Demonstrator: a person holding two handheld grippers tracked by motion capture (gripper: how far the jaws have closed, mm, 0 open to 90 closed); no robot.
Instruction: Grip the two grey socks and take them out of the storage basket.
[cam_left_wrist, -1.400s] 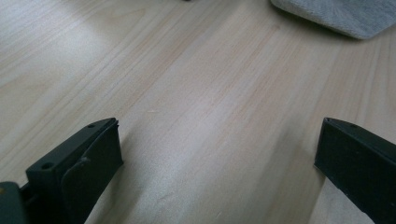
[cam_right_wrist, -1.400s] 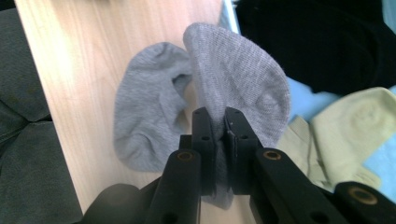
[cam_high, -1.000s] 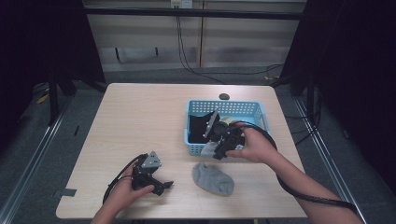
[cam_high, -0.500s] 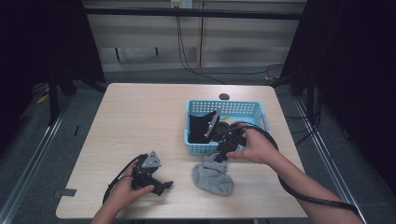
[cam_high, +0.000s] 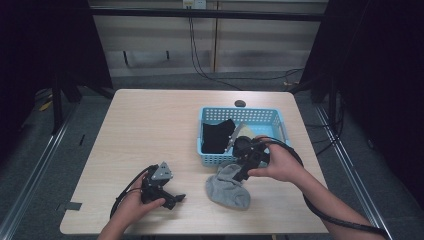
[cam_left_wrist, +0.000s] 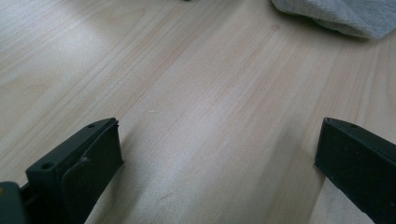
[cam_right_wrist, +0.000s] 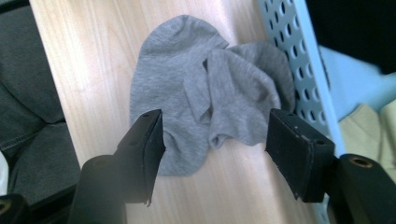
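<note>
A crumpled grey fabric sock (cam_high: 229, 186) is seen lying on the pale wood-grain worktop (cam_high: 145, 130), its upper edge just beside the front wall of a light-blue perforated plastic basket (cam_high: 212, 158) in which a folded black cloth (cam_high: 218, 136) and a pale yellowish item are held. The right gripper (cam_right_wrist: 212, 144) is held over the sock with its jaws spread wide and nothing between them; in the right gripper view the bunched middle of the sock is framed between the two black jaws, one jaw over the toe end toward the worktop's near edge, the other over the edge next to the basket wall. The sock's long axis is judged to run roughly across the jaw gap, from the basket side out toward the person. The left gripper (cam_high: 167, 197) is rested on the worktop well apart from the sock, toward the near left, with its jaws likewise spread and empty and only a corner of grey fabric visible far ahead of it. The right hand (cam_high: 277, 162) is plainly the nearer, and a pickup of the sock by it is judged the likely coming move.
</note>
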